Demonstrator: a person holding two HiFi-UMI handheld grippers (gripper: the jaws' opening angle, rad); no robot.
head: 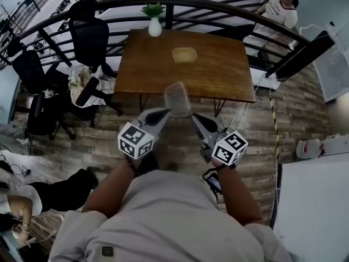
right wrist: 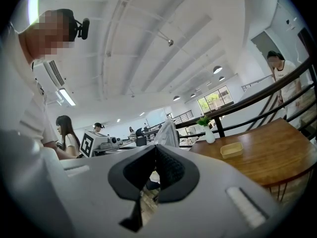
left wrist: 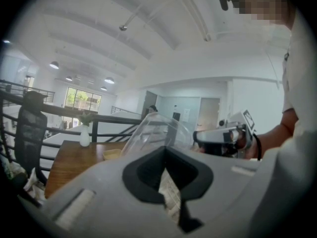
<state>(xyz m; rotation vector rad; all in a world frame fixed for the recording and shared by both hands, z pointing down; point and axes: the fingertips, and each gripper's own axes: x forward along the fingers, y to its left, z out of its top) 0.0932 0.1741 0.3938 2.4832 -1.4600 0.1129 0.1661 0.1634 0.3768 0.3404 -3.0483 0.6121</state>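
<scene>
1. Left gripper (head: 165, 112) has its jaws drawn in to a thin slit, pinching the lower edge of a clear plastic container (head: 177, 99). The tub is up in the air, tilted, above the plank floor just short of the wooden table (head: 218, 75).
2. From the left gripper view the container (left wrist: 153, 133) rises right over the jaw tips.
3. Right gripper (head: 195, 117) sits just beside the container, jaws almost together with nothing between them.
4. On the table there is a shallow yellow tray (head: 184, 54) and, at the far edge, a white vase with a plant (head: 155, 23).
5. A black office chair (head: 90, 37) stands to the table's left.
</scene>
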